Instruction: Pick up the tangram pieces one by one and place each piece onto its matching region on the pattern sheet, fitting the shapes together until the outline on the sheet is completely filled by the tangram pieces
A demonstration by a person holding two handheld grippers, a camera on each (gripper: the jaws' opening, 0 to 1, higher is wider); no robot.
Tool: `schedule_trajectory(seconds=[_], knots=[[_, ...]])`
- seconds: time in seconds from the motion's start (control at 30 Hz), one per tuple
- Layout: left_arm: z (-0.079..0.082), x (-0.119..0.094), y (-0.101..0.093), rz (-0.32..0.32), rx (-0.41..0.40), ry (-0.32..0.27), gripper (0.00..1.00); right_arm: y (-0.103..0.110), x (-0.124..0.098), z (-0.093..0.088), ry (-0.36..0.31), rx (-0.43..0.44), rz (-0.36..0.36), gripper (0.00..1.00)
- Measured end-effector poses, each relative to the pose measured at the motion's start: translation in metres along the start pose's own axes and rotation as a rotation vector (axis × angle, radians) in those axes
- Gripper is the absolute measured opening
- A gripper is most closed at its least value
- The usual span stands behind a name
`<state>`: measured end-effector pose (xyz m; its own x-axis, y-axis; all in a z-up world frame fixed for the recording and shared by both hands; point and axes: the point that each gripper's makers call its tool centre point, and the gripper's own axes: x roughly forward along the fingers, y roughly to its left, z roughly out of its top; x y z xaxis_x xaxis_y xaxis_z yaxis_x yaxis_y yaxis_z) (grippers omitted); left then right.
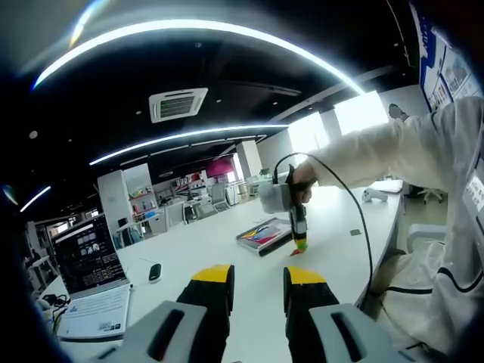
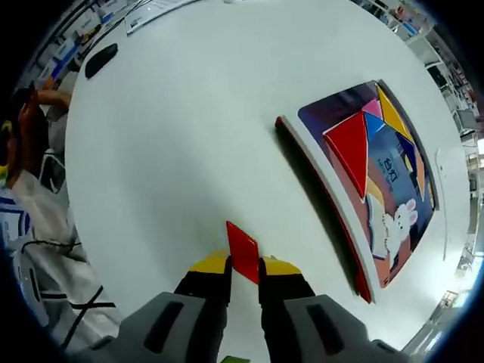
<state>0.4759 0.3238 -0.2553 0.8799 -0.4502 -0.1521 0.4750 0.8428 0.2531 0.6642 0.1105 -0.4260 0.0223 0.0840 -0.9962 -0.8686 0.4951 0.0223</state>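
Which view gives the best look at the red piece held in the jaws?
The right gripper view: the red piece sits close up, pinched between that gripper's jaws. The left gripper view shows it small and far off, at the tip of the right gripper.

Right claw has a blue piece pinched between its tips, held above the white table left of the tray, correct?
Not quite: the piece is red, not blue, as the right gripper view shows. The rest holds: the right claw pinches it between its tips above the white table, left of the tray.
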Motion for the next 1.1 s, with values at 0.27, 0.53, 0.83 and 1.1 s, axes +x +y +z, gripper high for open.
schedule_trajectory(seconds=[0.27, 0.53, 0.83, 1.1], knots=[[-0.002, -0.002, 0.002, 0.008, -0.008, -0.002, 0.28, -0.025, -0.039, 0.019, -0.078, 0.078, -0.024, 0.15], [-0.002, -0.003, 0.0, 0.009, -0.007, -0.003, 0.28, -0.084, -0.071, 0.043, -0.232, 0.232, -0.137, 0.15], [-0.005, -0.001, 0.002, 0.01, -0.007, 0.004, 0.28, -0.112, -0.051, 0.036, -0.225, 0.284, -0.268, 0.16], [-0.004, -0.002, 0.007, 0.016, -0.009, 0.002, 0.28, -0.135, -0.043, 0.042, -0.289, 0.336, -0.288, 0.16]])
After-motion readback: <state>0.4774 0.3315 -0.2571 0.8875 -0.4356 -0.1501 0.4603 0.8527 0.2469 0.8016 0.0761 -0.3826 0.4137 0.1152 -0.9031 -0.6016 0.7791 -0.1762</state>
